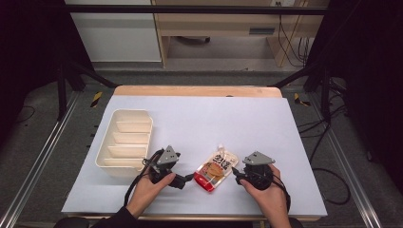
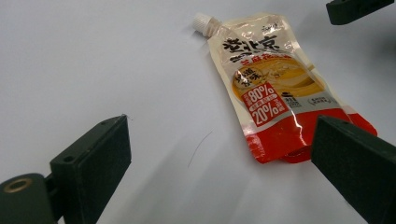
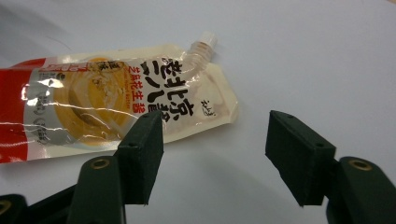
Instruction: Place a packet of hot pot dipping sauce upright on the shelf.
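1. High view: sauce pouch (image 1: 216, 168) flat on the pale blue table cover (image 1: 214, 118), near the front edge, cap end pointing away and slightly right, red bottom end toward the person. Left gripper (image 1: 189, 179) just left of the pouch's red end, jaws pointing right at it; contact not clear from here. Right gripper (image 1: 236, 175) just right of the pouch, jaws pointing left. Cream divided tray (image 1: 124, 141) farther left, apart from the pouch, compartments bare. One hand behind each gripper.

2. Left gripper view: jaws spread wide, nothing between them but bare cover. Pouch (image 2: 271, 88) ahead and to the right, white cap (image 2: 203, 21) at its far end, red bottom edge next to the right-hand jaw. No pad pressing on the pouch. Tip of the other gripper (image 2: 357, 9) at the top right corner.

3. Right gripper view: jaws apart, partly spread, gripping nothing. Pouch (image 3: 107, 100) lying crosswise ahead and to the left, spout (image 3: 203, 46) up and right. Left-hand jaw overlapping the pouch's near edge in the picture; touching or hovering, cannot tell. Gap between the jaws over bare cover.
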`<action>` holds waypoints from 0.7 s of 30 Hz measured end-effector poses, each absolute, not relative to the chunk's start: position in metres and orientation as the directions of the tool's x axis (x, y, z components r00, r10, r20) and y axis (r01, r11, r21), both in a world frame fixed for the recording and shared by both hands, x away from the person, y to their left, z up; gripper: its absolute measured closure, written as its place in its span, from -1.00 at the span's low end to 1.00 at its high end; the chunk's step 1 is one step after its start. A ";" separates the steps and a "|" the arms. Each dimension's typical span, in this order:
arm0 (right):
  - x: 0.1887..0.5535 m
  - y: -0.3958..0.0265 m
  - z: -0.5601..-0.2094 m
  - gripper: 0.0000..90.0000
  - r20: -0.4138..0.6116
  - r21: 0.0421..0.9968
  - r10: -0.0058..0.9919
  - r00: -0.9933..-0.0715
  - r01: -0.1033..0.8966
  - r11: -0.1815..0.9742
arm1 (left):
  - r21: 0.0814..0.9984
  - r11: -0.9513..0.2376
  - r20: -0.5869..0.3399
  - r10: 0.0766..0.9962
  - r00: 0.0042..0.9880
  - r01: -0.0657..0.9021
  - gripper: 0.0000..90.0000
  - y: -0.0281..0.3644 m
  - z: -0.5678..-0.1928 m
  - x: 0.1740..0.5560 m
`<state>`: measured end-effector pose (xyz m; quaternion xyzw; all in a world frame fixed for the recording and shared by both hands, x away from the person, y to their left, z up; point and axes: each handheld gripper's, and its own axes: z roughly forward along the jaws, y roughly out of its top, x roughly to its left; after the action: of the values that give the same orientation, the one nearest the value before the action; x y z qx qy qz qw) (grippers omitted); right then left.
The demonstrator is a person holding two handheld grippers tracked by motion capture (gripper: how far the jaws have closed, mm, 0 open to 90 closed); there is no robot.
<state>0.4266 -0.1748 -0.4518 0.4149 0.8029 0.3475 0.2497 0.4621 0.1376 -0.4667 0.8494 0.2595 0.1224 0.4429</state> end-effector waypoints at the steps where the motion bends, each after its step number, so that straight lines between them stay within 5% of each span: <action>1: 0.427 -0.174 -0.451 -0.14 -0.110 0.772 0.842 -0.528 0.488 0.408 | 0.815 -0.475 -0.021 0.547 0.837 0.331 -0.89 0.138 -0.466 0.461; 13: 0.449 -0.165 -0.435 -0.15 -0.057 0.789 0.835 -0.548 0.487 0.374 | 0.840 -0.467 0.030 0.549 0.835 0.276 -0.89 0.141 -0.463 0.461; 21: 0.480 -0.157 -0.432 -0.52 -0.036 0.801 0.836 -0.547 0.484 0.351 | 0.866 -0.422 0.040 0.595 0.803 0.269 -0.86 0.143 -0.471 0.466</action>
<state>0.4798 -0.1569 -0.4316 0.4180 0.7899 0.3869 0.2274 0.4656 0.1435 -0.4706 0.8252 0.2619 0.1735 0.4695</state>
